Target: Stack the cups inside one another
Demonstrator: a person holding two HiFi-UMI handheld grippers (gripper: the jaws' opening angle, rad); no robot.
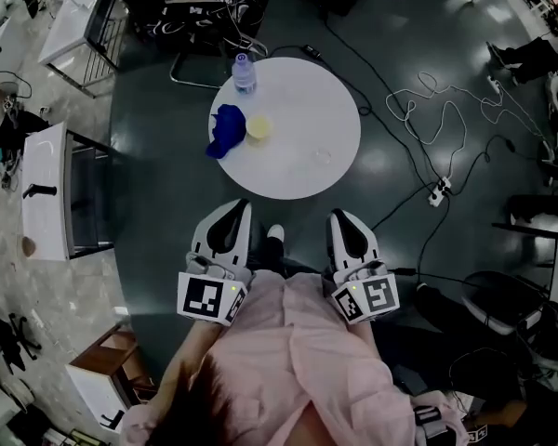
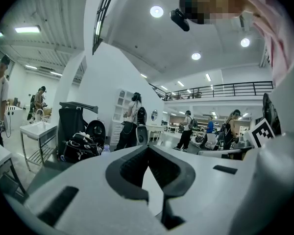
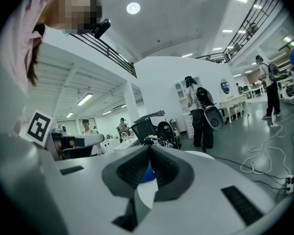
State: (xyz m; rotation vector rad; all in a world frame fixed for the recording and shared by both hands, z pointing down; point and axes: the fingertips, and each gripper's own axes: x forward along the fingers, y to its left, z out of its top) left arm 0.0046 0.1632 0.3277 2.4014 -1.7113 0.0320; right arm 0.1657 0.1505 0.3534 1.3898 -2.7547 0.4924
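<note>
L gripper (image 2: 148,151): jaws pressed together, tips touching, nothing between. R gripper (image 3: 149,153): same, jaws together, empty. Both are held close to the person's pink shirt (image 1: 288,360), side by side, tips just short of the near edge of the round white table (image 1: 298,179). Cups sit on the table, none stacked. Yellow cup (image 1: 259,128) is upright on the left part. Blue thing (image 1: 226,130) is just beside it at the left edge; cup or cloth, can't tell. Clear cup (image 1: 324,155) stands apart to the right. Water bottle (image 1: 245,72) is at the far edge. Cables (image 1: 428,128) lie on the floor to the right.
</note>
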